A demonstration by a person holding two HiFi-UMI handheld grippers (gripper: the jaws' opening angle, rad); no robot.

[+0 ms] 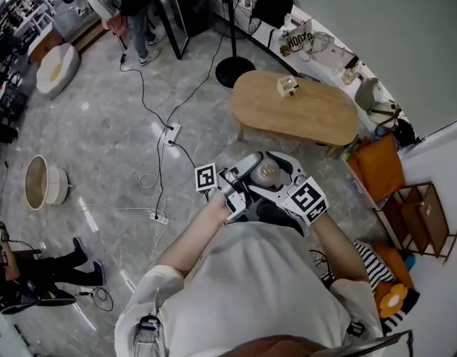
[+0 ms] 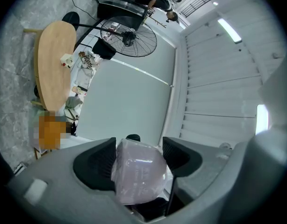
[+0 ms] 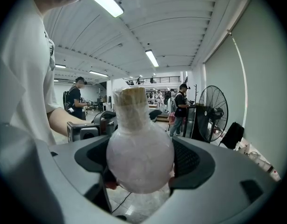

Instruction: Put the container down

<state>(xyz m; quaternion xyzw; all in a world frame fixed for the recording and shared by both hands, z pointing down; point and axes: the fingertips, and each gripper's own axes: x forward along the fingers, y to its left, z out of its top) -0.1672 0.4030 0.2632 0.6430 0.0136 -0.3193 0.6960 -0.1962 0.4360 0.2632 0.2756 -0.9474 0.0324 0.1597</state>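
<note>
A: Item one, container; location?
B: Held in the air in front of the person's white shirt, above the grey floor; lodged between the two grippers, which meet nose to nose; resting on no surface.
A: Description?
B: Round frosted bulb, pale; tan neck, pointing upward in the right gripper view.
A: Item two, left gripper; condition?
B: Jaws drawn in on the container; the frosted body fills the gap; both dark pads lie against it.
A: Item three, right gripper?
B: Likewise clamped on the container; the bulb sits between its pads and touches each side; the neck rises past the jaw tips.
A: Furnishings?
B: One oval wooden table, ahead of the person and well apart from the grippers; one small box on its top, near the far edge; one standing fan, its round base on the floor near the table's end.
A: Floor items?
B: One white power strip with cables running off; a second power strip farther on; one round pale tub at the left.
A: Persons?
B: Two, in dark clothes, standing in the background of the right gripper view; first bystander at the left; second bystander near the fan; too small for detail.
</note>
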